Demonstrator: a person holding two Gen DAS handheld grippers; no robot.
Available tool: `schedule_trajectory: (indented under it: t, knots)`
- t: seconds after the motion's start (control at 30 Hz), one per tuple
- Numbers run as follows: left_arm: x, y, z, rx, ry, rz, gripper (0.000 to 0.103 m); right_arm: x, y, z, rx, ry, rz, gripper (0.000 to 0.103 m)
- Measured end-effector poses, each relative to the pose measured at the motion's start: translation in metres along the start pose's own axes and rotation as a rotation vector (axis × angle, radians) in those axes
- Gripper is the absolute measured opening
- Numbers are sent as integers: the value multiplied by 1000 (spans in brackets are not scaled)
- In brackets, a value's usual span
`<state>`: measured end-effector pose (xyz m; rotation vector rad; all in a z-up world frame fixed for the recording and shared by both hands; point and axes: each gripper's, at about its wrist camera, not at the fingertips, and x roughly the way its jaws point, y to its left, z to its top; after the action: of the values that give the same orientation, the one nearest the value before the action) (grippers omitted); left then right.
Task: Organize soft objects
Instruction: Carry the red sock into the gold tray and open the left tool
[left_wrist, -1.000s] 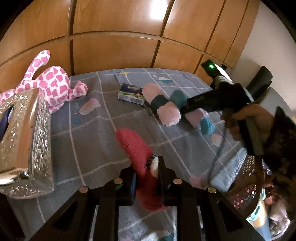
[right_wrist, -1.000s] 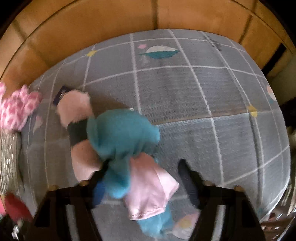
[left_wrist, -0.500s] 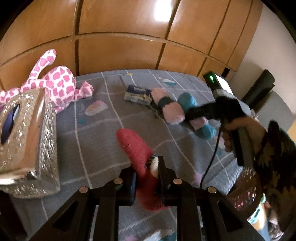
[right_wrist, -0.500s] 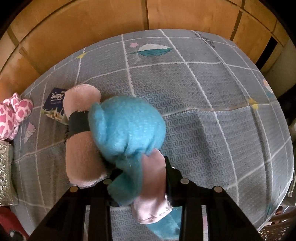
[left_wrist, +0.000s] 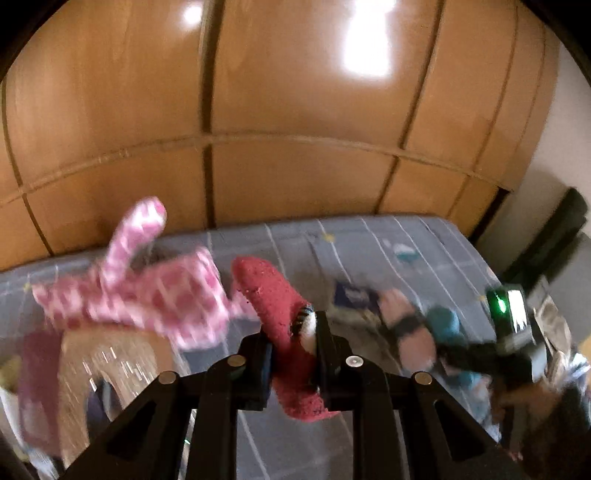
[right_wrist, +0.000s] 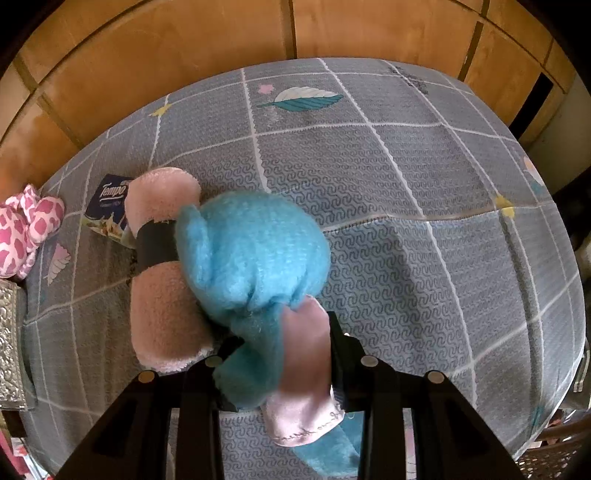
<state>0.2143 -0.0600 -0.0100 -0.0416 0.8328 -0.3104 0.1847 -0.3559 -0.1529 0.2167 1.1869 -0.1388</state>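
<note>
My left gripper is shut on a red fuzzy sock and holds it lifted above the grey bedspread. My right gripper is shut on a blue and pink plush toy, low over the bedspread. A rolled pink towel with a dark band lies just left of the plush; it also shows in the left wrist view. The right gripper shows in the left wrist view, blurred.
A pink-spotted plush rabbit lies at the left, also in the right wrist view. A tissue pack lies behind the towel. A silver tissue box stands at the left edge. Wooden wardrobe panels back the bed. A wicker basket sits at lower right.
My left gripper has lifted and swung left with the red sock, the view tilting up. My right gripper has closed on the blue and pink plush.
</note>
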Motion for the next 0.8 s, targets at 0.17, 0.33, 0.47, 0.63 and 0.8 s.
schedule_trajectory:
  t: [0.17,0.33,0.47,0.63,0.8]
  knots:
    - [-3,35,37,-54,-54,74,19,-1,4,-1,-6,-4,-1,34]
    - [-25,93,47,-155,-99,175,19,-2,4,-1,-7,-4,2,34]
    - [-51,148,26,-240,-108,264,19,-3,5,0,-11,-5,-1,34]
    - [-87,198,-21,-329,-111,333,19,-1,11,0,-20,-6,-9,34]
    - [-133,240,-86,-429,-129,366,19,1,17,-2,-30,-7,-18,34]
